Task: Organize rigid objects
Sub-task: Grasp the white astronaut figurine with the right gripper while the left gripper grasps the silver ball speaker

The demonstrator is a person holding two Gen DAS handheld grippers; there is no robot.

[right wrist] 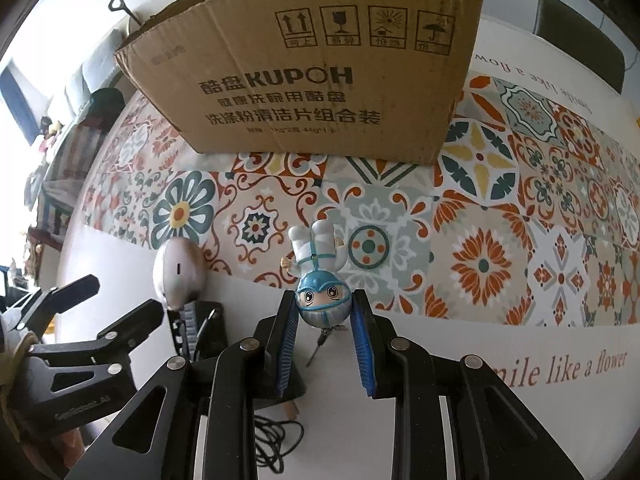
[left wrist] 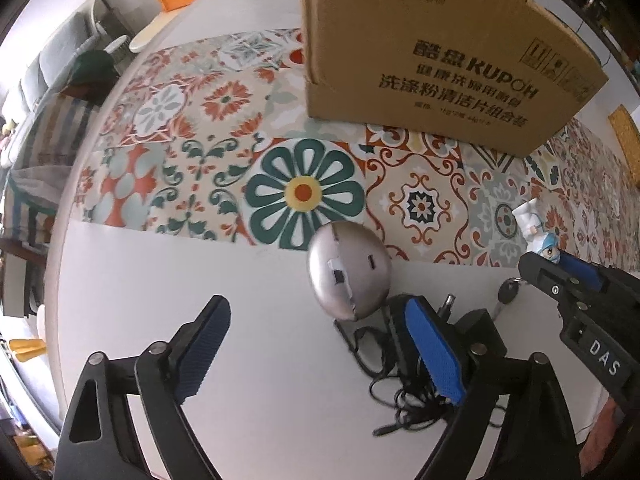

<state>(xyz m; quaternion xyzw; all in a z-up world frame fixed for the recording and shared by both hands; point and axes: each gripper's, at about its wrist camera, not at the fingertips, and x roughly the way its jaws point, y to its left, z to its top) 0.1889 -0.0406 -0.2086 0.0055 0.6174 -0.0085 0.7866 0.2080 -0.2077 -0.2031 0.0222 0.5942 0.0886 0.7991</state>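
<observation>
With my right gripper [right wrist: 324, 320] clamped on the head of the little figurine [right wrist: 319, 276], which hangs feet-forward clear of the table [right wrist: 460, 364], I judge I am at the carry step toward the cardboard box [right wrist: 320, 80] standing on the patterned runner beyond. Next I need to lift it over the box's near wall before letting go. My left gripper [left wrist: 316, 344] hangs with its jaws apart and empty, just short of the silver egg-shaped thing [left wrist: 349, 272].

A home living room: a grey sofa [left wrist: 44, 68] and cluttered shelves stand beyond the white tabletop [left wrist: 160, 280] with its patterned runner [left wrist: 192, 152].
</observation>
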